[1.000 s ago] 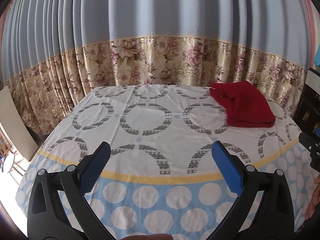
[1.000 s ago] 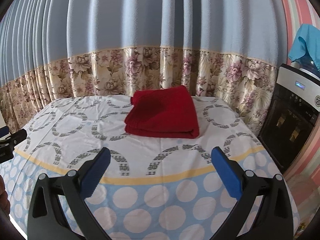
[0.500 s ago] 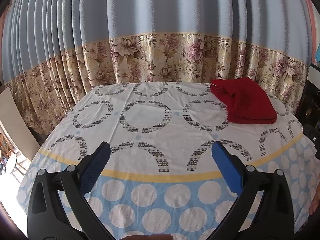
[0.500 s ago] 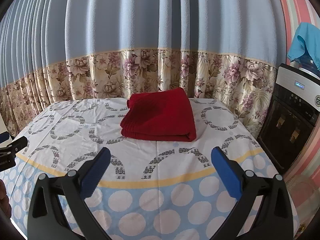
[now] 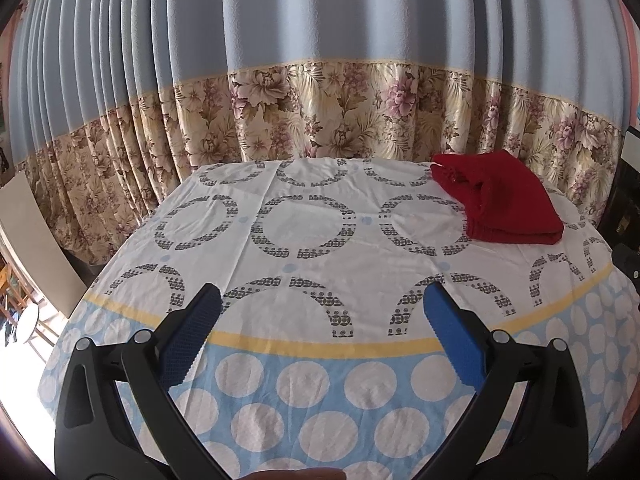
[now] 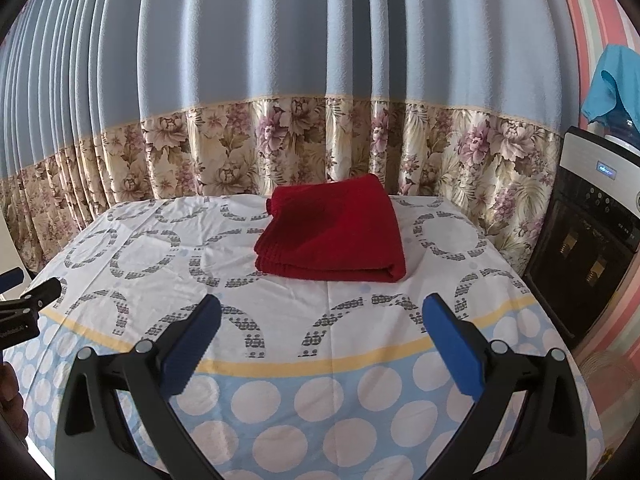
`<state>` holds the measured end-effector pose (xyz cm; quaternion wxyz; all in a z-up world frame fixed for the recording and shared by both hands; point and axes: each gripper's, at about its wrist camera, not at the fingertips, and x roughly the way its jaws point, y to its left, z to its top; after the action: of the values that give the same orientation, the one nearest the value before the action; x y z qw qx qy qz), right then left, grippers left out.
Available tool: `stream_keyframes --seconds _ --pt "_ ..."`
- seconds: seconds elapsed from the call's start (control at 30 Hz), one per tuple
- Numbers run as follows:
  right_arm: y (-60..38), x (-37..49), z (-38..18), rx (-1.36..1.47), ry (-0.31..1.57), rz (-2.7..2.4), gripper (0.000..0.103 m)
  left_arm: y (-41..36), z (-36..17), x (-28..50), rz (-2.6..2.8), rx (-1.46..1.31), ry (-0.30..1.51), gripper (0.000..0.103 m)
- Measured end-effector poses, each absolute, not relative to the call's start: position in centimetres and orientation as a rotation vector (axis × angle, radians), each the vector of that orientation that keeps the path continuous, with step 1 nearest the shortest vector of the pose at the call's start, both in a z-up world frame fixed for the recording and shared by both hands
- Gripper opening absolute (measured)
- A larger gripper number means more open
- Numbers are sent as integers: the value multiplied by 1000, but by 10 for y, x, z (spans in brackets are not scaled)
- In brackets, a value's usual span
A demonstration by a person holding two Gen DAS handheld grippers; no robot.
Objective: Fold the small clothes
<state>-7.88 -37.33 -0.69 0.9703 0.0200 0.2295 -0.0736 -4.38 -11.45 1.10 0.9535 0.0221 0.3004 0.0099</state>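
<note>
Your left tongs (image 5: 322, 334) and right tongs (image 6: 322, 336) are both released, empty, above the near edge of the counter (image 6: 360, 320). The folded red garment (image 6: 334, 232) lies flat beyond them, toward the curtain (image 6: 280, 80).

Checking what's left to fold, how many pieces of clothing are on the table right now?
1. A red folded garment lies on the patterned tablecloth near the far edge by the curtain, ahead of the open right gripper. Anything tucked inside its folds would be hidden.
</note>
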Motion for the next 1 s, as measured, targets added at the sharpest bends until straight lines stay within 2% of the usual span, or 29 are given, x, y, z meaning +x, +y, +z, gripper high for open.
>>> stream_keyframes --seconds 1.0 --pt "-363 -80 -6 31 466 -134 101 -97 16 -48 38 10 601 100"
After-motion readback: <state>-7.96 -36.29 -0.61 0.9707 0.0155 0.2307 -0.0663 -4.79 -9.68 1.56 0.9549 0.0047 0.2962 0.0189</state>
